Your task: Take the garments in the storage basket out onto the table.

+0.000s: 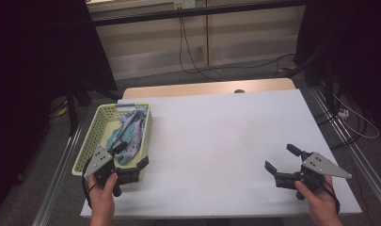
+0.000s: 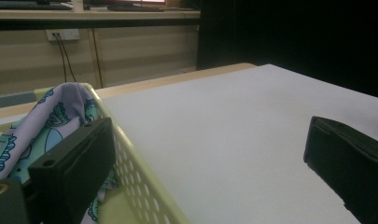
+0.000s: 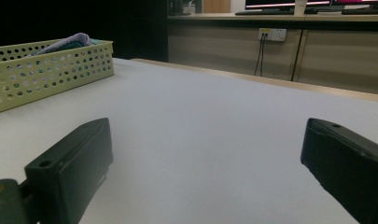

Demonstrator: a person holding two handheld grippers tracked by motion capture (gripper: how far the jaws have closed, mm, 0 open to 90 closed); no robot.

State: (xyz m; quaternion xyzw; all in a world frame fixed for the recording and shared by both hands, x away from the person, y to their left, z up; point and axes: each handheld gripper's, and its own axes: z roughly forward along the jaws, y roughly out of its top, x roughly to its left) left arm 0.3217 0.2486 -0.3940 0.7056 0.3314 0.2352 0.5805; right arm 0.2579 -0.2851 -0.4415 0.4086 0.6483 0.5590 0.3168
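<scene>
left claw (image 1: 130,157) spread astride basket (image 1: 91,136) wall | cloth (image 1: 129,132) inside | right claw (image 1: 282,157) spread | no legible writing

Each hand (image 1: 102,197) grips a black claw. The left claw (image 1: 130,157) and right claw (image 1: 283,157) have two blocky matte jaws apiece, each with a small round hole near its base. A grey three-cornered plate (image 1: 323,165), dotted with holes, tops each claw. Black cable (image 1: 87,186) loops behind the left claw. Forearms are unsleeved.

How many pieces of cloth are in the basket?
1: a lilac cloth with teal print, bunched inside the pale yellow perforated plastic basket at the table's left. More may lie hidden beneath.
</scene>
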